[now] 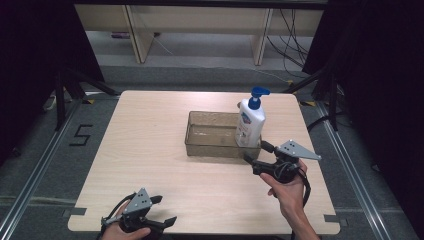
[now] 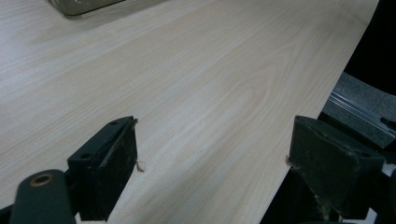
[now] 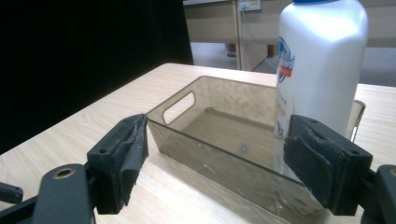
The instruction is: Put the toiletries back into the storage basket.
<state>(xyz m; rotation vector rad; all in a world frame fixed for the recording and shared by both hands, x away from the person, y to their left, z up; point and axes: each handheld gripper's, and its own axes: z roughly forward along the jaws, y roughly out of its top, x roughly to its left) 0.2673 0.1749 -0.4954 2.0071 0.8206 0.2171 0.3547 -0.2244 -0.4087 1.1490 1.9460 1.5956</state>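
Light wood table (image 1: 150, 150), dark curtains around. High view: I see clear tray (image 1: 200, 145) mid-table, white pump bottle (image 1: 250, 122) upright in its right end; right gripper (image 1: 259, 152) jaws wide, just beside tray's near right corner; left gripper (image 1: 162, 210) at near edge, jaws wide. Left gripper view: jaws apart over bare table. Right gripper view: jaws wide, tray and bottle close ahead

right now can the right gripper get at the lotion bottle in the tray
Probably yes. The right gripper sits open just outside the tray's near wall, with the bottle standing upright in the corner right behind it. The bottle rises well above the wall, so its upper body looks free to grasp.
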